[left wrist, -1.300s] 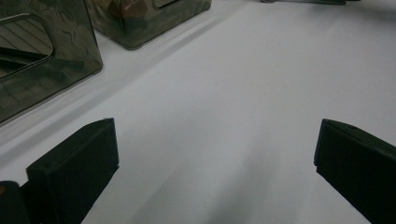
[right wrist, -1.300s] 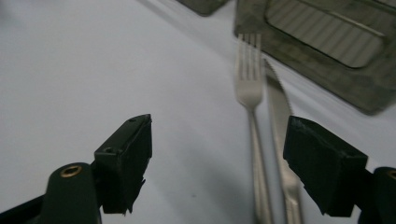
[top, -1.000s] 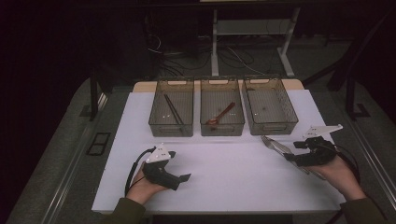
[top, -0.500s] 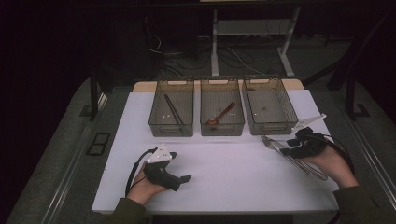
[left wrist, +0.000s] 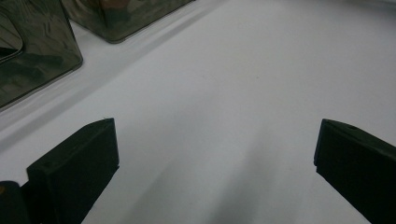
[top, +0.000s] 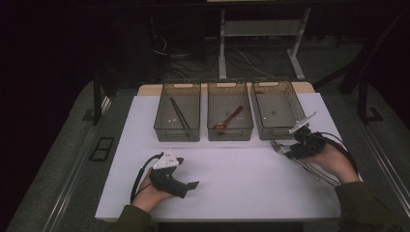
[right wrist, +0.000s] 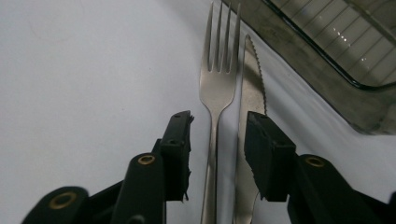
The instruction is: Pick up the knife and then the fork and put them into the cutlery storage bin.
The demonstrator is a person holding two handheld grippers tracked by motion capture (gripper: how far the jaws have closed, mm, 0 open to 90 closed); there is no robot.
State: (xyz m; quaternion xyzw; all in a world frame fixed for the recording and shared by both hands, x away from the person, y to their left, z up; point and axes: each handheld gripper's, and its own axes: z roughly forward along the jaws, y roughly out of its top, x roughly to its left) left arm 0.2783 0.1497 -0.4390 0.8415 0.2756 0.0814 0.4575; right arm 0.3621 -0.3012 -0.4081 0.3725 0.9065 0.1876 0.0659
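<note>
A metal fork (right wrist: 215, 88) and a serrated knife (right wrist: 252, 93) lie side by side on the white table, just in front of the right bin (top: 270, 133). My right gripper (right wrist: 218, 122) straddles the fork's handle, and its jaws have just been closing. A thin gap still shows on each side of the handle, and the right jaw sits over the knife blade. In the high view this right gripper (top: 290, 147) lies low over the fork (top: 276, 146). My left gripper (top: 193, 185) rests on the table at the front left. There the left gripper (left wrist: 215, 135) stands wide open with nothing between its jaws.
Three smoky clear bins stand in a row at the back. The left bin (top: 176, 133) holds dark chopsticks (top: 179, 113), the middle bin (top: 230, 134) a wooden spoon (top: 229, 117). Bare white table (top: 232, 174) lies between the hands; the right edge runs just beyond the right hand.
The right hand has slid left along the cutlery toward the fork's head. Its jaws have narrowed around the fork handle. The left hand has stayed put.
</note>
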